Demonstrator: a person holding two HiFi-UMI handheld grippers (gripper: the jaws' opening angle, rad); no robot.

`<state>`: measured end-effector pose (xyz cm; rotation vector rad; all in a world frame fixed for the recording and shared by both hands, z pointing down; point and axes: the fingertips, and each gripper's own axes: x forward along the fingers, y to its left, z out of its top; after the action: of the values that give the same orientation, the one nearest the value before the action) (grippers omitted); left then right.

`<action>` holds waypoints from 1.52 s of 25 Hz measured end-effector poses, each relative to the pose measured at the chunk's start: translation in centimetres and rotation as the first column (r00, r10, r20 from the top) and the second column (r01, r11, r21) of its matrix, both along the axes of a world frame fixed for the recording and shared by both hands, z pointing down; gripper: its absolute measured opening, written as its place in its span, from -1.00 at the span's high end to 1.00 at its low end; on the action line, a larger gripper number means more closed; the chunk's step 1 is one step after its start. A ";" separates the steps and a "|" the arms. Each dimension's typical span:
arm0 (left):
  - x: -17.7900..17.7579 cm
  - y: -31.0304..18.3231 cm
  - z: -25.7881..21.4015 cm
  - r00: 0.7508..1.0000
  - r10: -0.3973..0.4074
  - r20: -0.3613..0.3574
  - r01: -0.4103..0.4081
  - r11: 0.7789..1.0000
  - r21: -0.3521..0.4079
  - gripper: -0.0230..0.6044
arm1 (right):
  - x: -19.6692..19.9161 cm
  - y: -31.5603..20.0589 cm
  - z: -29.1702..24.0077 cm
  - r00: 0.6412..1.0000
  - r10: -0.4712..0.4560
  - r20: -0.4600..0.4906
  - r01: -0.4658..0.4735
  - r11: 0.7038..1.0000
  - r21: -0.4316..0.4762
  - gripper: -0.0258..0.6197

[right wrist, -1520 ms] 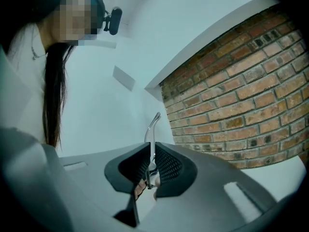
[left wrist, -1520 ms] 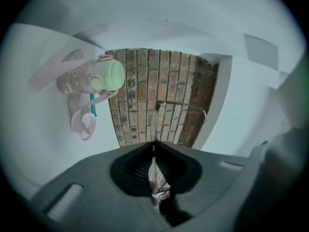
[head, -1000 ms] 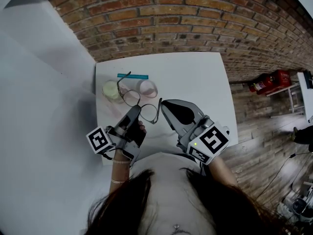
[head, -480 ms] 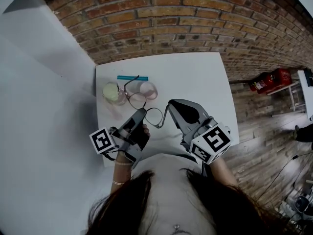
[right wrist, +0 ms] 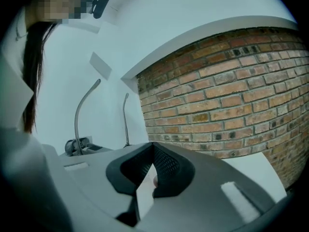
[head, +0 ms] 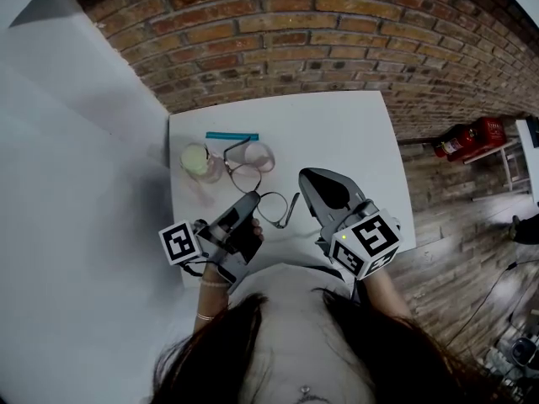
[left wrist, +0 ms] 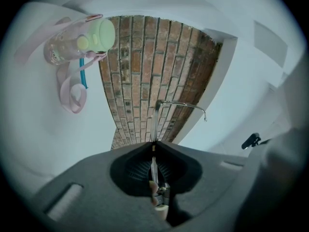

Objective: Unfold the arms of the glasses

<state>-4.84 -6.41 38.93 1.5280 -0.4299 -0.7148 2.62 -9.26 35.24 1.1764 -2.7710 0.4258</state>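
Thin wire-rimmed glasses point(head: 268, 206) hang above the white table point(head: 337, 133), just in front of me. My left gripper point(head: 251, 197) is shut on their frame near one lens. In the left gripper view the thin rim point(left wrist: 154, 124) runs up out of the shut jaws, with one arm bent off to the right. My right gripper point(head: 306, 176) is shut with nothing in it. It hovers just right of the glasses' near arm point(head: 291, 209), without touching it. In the right gripper view both arms point(right wrist: 77, 117) stand left of the jaws.
A pink see-through bottle with a pale green lid point(head: 196, 160) lies at the table's left, with a pink strap point(left wrist: 72, 93) seen in the left gripper view. A teal stick point(head: 232, 136) lies behind it. A brick wall rises behind the table. A red object point(head: 467, 137) sits on the floor at right.
Both grippers and the glasses have drifted right and towards me. The glasses arm that lay at the right gripper's tip now hangs swung out, free of it.
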 end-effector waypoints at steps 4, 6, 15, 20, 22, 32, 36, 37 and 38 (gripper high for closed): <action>0.2 0.2 0.0 1.000 0.013 0.005 -0.013 1.000 -0.001 0.86 | -0.1 0.1 0.0 1.000 -0.010 -0.005 0.010 1.000 -0.001 0.91; 0.3 0.3 0.0 1.000 0.018 0.004 -0.018 1.000 -0.001 0.86 | -0.2 0.2 0.0 1.000 -0.013 -0.007 0.013 1.000 -0.002 0.91; 0.4 0.5 0.3 0.999 0.035 0.002 -0.035 0.999 -0.005 0.86 | -0.5 0.2 0.2 1.000 -0.013 -0.023 0.013 1.000 -0.006 0.91; 0.4 0.5 0.1 0.999 0.034 0.000 -0.034 0.999 -0.003 0.86 | -0.7 0.3 0.1 0.999 -0.027 -0.034 0.027 1.000 -0.003 0.91; 0.3 0.5 0.1 0.999 0.033 0.002 -0.033 0.999 -0.004 0.86 | -0.7 0.3 0.1 0.999 -0.028 -0.035 0.028 1.000 -0.002 0.91; 0.0 0.5 0.5 1.000 0.029 0.004 -0.029 1.000 -0.011 0.86 | -0.7 0.2 0.2 0.999 -0.022 -0.034 0.022 1.000 -0.011 0.91; 0.2 0.6 0.4 0.999 0.034 0.001 -0.034 0.999 -0.009 0.86 | -0.9 0.3 0.2 0.999 -0.025 -0.033 0.025 1.000 -0.010 0.91; 0.1 0.6 0.4 0.999 0.035 0.001 -0.035 0.999 -0.009 0.86 | -0.9 0.3 0.2 0.999 -0.026 -0.033 0.026 1.000 -0.010 0.91; 0.1 0.6 0.5 0.999 0.035 0.001 -0.035 0.999 -0.010 0.86 | -1.0 0.3 0.2 0.999 -0.027 -0.034 0.027 1.000 -0.010 0.91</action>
<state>-4.71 -5.80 39.38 1.5231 -0.4055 -0.6837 1.63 -8.98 35.43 1.1325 -2.7497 0.4115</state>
